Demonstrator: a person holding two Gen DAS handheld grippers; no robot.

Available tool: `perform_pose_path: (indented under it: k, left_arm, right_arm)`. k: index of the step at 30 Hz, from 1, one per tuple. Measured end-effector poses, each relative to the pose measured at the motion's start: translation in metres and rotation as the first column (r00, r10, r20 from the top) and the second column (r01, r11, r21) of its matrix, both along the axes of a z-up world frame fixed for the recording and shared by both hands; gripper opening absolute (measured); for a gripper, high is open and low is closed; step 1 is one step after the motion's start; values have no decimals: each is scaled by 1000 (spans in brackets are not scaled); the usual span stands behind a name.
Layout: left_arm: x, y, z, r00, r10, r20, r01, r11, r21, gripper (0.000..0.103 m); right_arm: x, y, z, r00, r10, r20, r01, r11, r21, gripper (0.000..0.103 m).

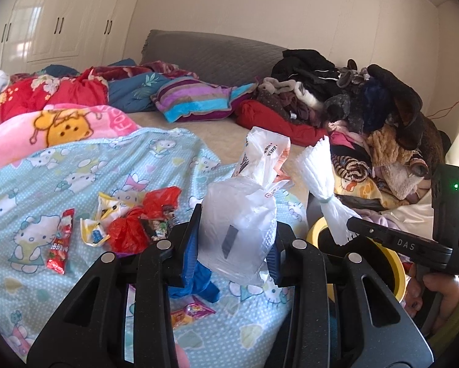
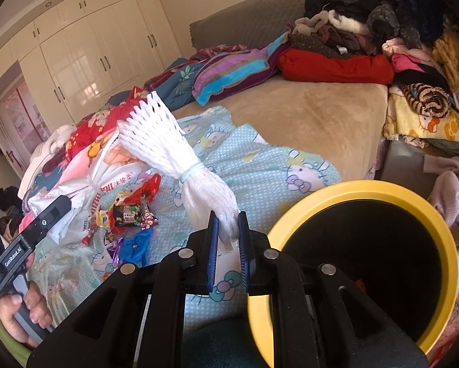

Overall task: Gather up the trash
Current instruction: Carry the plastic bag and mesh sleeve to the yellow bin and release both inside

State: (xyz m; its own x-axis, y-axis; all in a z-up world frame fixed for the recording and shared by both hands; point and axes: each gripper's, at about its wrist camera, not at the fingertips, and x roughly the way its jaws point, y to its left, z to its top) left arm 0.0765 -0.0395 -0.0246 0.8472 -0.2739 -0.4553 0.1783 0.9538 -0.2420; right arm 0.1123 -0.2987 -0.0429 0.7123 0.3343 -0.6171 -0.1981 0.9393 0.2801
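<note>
progress check, trash collection, both tools loaded, nothing dropped yet.

left of the left gripper [image 1: 234,239]: loose litter on the hello kitty sheet [image 1: 60,165]: a red snack wrapper [image 1: 59,242], a yellow-white wrapper [image 1: 99,224], a red plastic bag [image 1: 143,220] with a dark printed packet against it. just under the left finger lies a blue scrap [image 1: 198,276], and a pink-orange wrapper [image 1: 189,309] sits below that. all uncollected.

left gripper: jaws part-closed on a white plastic bag [image 1: 244,224], lifted clear of the sheet.

right gripper [image 2: 228,239]: jaws narrow, pinching the lower tail of a white foam fruit net [image 2: 168,141] tied with a pale band; the net stands up and leans left of the tool.

right of the right gripper: yellow-rimmed bin [image 2: 290,224], mouth open, just beside the tool; a little red shows deep inside, contents otherwise too dark to tell.

judgement: two items in hand, awaiting deposit; at least six pieces remain on the bed. task early to mid.
</note>
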Motion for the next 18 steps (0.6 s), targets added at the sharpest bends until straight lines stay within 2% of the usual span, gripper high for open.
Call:
perform_pose_path:
  k: [18]
  left_arm:
    - [-12, -31, 14, 997, -70, 32, 70, 997, 15, 29]
  right_arm:
    - [-30, -56, 25, 996, -83, 44, 83, 997, -1, 12]
